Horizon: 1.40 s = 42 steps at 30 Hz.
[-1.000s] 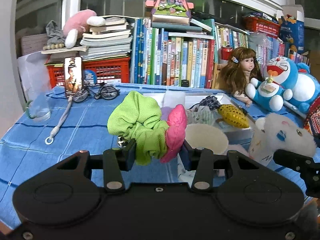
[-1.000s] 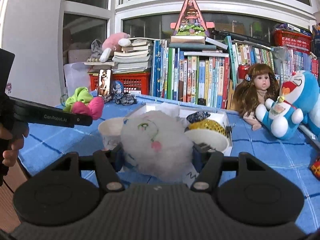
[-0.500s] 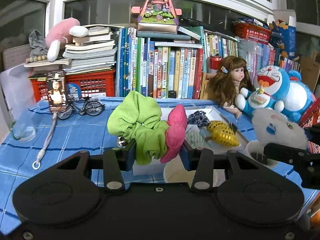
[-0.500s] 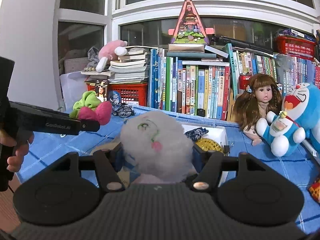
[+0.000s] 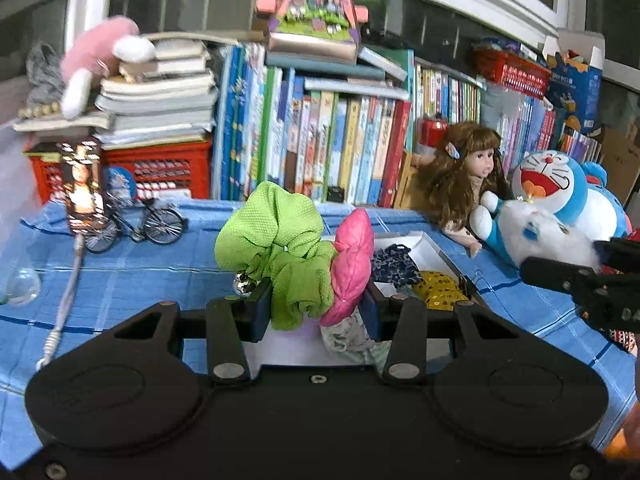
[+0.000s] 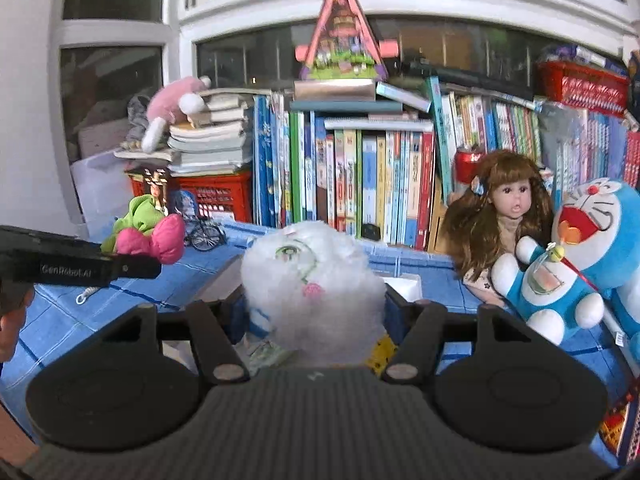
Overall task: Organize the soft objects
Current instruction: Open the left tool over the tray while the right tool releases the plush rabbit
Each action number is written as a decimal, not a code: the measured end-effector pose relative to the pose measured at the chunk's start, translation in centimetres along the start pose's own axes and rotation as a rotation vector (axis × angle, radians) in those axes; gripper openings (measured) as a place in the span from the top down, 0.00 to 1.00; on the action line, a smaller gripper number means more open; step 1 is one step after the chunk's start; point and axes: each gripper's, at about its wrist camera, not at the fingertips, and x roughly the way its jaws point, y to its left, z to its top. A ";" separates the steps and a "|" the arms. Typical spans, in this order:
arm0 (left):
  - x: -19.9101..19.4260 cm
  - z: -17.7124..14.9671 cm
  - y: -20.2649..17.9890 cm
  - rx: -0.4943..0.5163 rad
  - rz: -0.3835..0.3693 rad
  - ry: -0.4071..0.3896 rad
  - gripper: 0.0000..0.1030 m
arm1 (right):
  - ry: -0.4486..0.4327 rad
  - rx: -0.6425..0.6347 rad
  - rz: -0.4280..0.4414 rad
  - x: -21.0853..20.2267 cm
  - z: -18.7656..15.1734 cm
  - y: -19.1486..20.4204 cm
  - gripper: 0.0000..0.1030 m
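My left gripper (image 5: 314, 312) is shut on a green and pink scrunchie bundle (image 5: 296, 256) and holds it above the near end of a white tray (image 5: 436, 254). The bundle also shows in the right wrist view (image 6: 146, 234). The tray holds a dark patterned scrunchie (image 5: 394, 266) and a yellow sequined one (image 5: 438, 290). My right gripper (image 6: 316, 316) is shut on a fluffy white plush toy (image 6: 312, 280), held above the tray (image 6: 404, 282). That plush shows at the right of the left wrist view (image 5: 544, 236).
A blue striped cloth (image 5: 128, 276) covers the table. A doll (image 5: 466, 176) and a Doraemon plush (image 5: 560, 192) sit at the right. Books (image 5: 332, 148), a red crate (image 5: 160, 166), a toy bicycle (image 5: 136, 226) and a pink plush (image 5: 100, 64) stand behind.
Both grippers have risen and moved forward over the tray with their loads. The paper cups seen below them earlier have dropped out of view.
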 end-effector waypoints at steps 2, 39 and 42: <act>1.8 0.7 0.1 -0.005 -0.005 0.037 0.59 | 0.040 0.026 0.008 1.4 0.9 -0.4 0.35; 16.4 0.5 1.4 -0.006 0.034 0.273 0.38 | 0.477 0.353 0.080 21.5 1.2 -1.7 0.18; 15.6 0.7 1.3 0.009 0.048 0.252 0.32 | 0.468 0.348 0.090 20.6 1.5 -1.9 0.16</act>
